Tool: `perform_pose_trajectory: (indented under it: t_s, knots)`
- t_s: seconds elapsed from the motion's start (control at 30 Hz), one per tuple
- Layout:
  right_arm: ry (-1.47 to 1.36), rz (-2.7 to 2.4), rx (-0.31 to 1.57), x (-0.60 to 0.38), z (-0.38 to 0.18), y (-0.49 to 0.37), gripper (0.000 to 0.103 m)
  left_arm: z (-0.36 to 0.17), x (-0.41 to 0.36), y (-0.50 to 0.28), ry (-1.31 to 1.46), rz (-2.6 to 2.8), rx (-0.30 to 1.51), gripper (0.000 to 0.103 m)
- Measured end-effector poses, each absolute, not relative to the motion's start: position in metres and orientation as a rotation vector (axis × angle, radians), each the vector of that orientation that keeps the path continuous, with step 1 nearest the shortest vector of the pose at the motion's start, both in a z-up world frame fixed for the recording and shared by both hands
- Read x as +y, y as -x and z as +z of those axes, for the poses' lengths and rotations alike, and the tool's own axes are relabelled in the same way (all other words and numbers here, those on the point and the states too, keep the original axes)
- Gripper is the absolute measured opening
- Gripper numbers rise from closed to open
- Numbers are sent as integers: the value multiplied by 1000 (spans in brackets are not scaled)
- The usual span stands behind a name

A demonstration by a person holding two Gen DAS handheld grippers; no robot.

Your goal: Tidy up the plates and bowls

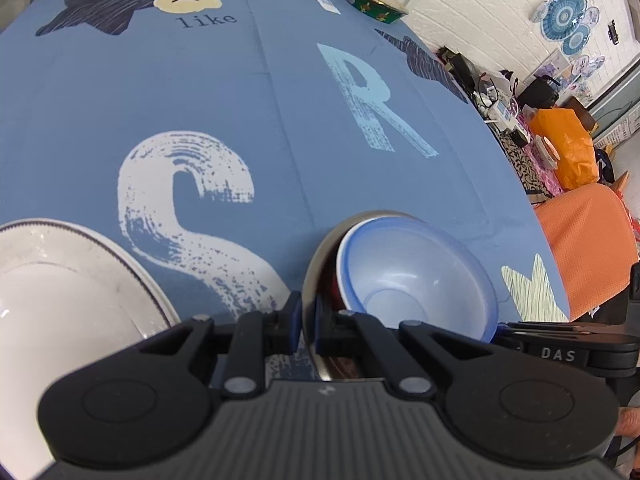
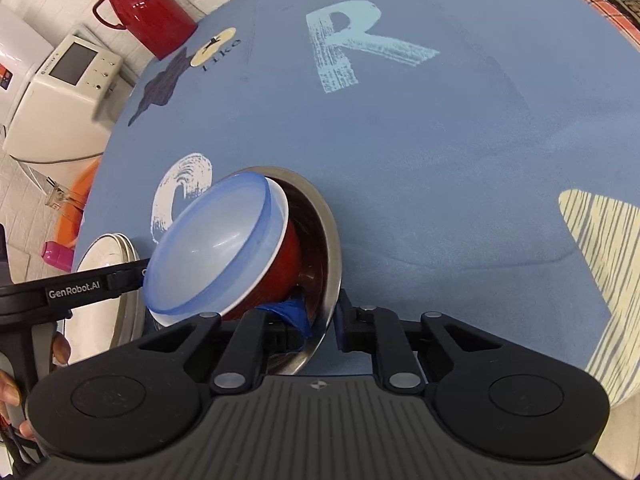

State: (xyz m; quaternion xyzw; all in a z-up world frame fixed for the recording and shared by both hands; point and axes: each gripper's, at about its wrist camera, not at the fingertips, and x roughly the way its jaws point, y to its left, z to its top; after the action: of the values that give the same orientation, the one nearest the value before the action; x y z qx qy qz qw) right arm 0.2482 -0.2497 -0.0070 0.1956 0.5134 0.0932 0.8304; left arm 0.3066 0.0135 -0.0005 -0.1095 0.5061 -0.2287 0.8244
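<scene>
Clearly both tools pinch the steel bowl [image 1: 316, 264] by its thin rim; the left gripper [image 1: 307, 330] clamps one edge, the right gripper [image 2: 323, 330] the opposite; nested inside sit a red bowl [image 2: 286, 264] and a translucent blue bowl [image 1: 416, 276], tilted, over the blue tablecloth [image 1: 260, 100] beside the white plates [image 1: 72, 276]; steel is stiff but slick, the stack likely loose, so level carrying seems wise.

A red thermos jug [image 2: 150, 16] stands at the table's far left corner; a white appliance [image 2: 60, 96] sits beyond that edge.
</scene>
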Motion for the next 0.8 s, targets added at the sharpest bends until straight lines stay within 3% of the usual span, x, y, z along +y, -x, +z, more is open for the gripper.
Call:
perform_pose_trajectory:
  t_s: [0.2,0.4,0.6,0.8]
  knots:
    - [-422,190,1083,-250,-8,-253,0,6,14,-305,231,-486,1054,0]
    - [-397,230,1004,-234,28,-257,0,39,32,-304,242,-473,988,0]
    - [-341,359,960,-180,56,-268,0,79,87,-283,243,-364,889,0]
    - [-292,525,1007,-108,46,-285,0,85,158,-251,256,-187,853,0]
